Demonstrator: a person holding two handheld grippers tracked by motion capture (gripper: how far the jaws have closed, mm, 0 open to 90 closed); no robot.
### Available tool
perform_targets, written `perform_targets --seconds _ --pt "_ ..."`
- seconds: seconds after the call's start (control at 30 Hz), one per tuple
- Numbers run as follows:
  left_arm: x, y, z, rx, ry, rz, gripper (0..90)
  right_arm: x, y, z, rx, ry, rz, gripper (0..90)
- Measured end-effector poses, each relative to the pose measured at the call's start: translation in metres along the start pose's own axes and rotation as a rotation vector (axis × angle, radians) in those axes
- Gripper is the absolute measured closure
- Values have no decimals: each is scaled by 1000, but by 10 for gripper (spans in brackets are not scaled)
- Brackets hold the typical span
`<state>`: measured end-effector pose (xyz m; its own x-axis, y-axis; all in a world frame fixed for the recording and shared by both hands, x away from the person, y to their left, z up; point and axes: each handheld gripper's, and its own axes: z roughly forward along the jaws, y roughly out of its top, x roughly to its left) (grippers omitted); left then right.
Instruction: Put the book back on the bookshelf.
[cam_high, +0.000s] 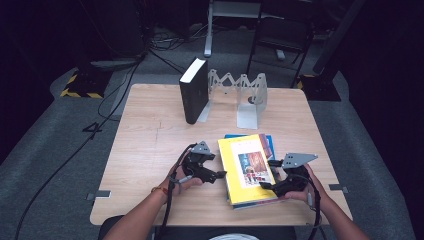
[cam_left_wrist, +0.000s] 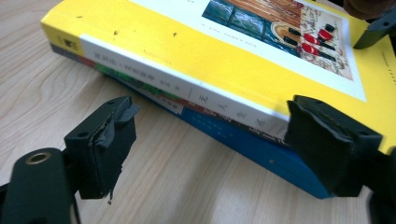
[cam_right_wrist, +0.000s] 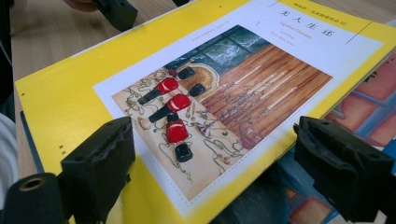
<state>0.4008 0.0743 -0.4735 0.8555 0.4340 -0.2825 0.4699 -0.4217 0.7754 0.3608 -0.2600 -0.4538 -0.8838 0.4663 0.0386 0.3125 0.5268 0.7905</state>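
Blue book (cam_left_wrist: 280, 161): mostly hidden under yellow book (cam_left_wrist: 243, 60); spine print too small to read. Yellow bk's far corner cut off at frame edge.

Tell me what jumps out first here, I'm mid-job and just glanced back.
The bright yellow book on top of a small stack, near the front of the wooden table, catches the eye first. The left tool sits at its spine side and the right tool at its opposite edge, both with jaws open. Further back, a black book stands upright against a metal bookend rack.
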Motion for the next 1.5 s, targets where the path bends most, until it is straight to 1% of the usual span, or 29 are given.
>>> perform_targets --seconds 0.03,0.1,0.17,0.23,0.27,0.33,0.4,0.43,0.47,0.5,0.53,0.63,0.67,0.7,0.77,0.8,0.83,0.9,0.97,1.03,1.07,1.1,1.17,1.2,1.27,1.33,1.37,1.43,1.5 --pt "2 1 0 -13 1 -16 143 0 0 0 -1 0 0 128" --pt "4 4 2 -17 13 -28 155 0 0 0 -3 -1 -2 128" --pt "5 5 6 -19 0 -47 157 0 0 0 -4 -2 -7 127" --pt "6 6 9 -15 -17 -44 153 0 0 0 -4 -2 -13 127" --pt "6 8 12 -12 -25 -50 151 0 0 0 -4 -3 -16 128" --pt "8 10 15 3 -25 -61 115 0 0 0 -4 -3 -21 127" --pt "11 10 18 5 -33 -92 84 0 0 0 -4 -2 -21 127" --pt "14 10 19 6 -45 -102 78 0 0 0 -4 -3 -21 127" --pt "15 10 20 8 -56 -104 79 0 0 0 -5 -3 -23 127" --pt "16 11 21 0 -58 -109 76 0 0 0 -5 -3 -23 127" --pt "16 12 22 7 -56 -106 75 0 0 0 -5 -1 -23 127" --pt "17 13 25 7 -66 -113 62 0 1 0 0 -3 -26 133" --pt "18 13 26 9 -68 -110 59 1 1 -1 7 -1 -30 150" --pt "18 13 26 9 -69 -107 59 2 3 -3 22 3 -46 169" --pt "18 13 25 9 -66 -105 58 3 4 -11 57 33 -84 221" --pt "18 13 25 9 -66 -105 59 3 4 -11 57 33 -84 221" --pt "18 14 25 10 -66 -100 59 3 2 -16 65 51 -105 247" --pt "17 14 24 8 -60 -93 59 -1 -3 -28 84 101 -100 324" --pt "17 15 24 7 -58 -87 59 -3 -7 -35 105 146 -90 358" --pt "16 15 24 6 -53 -86 59 -4 -7 -35 136 193 -73 359" --pt "16 15 24 5 -46 -85 59 0 -7 -33 179 201 -85 323" --pt "16 15 23 5 -43 -84 59 3 -7 -29 218 181 -112 291" --pt "16 15 23 3 -35 -80 58 7 -5 -26 225 169 -120 280" --pt "16 15 23 0 -31 -78 58 8 -5 -26 226 166 -123 277" --pt "16 16 22 1 -27 -77 59 7 -5 -25 209 170 -116 269" --pt "16 16 22 -1 -20 -77 59 7 -6 -24 192 175 -120 264" --pt "16 17 23 -1 -16 -74 59 6 -5 -23 186 178 -116 259" --pt "18 19 23 -2 -10 -82 61 6 -4 -21 157 191 -98 249" --pt "18 20 23 -8 -9 -87 68 6 -3 -19 145 200 -78 242"
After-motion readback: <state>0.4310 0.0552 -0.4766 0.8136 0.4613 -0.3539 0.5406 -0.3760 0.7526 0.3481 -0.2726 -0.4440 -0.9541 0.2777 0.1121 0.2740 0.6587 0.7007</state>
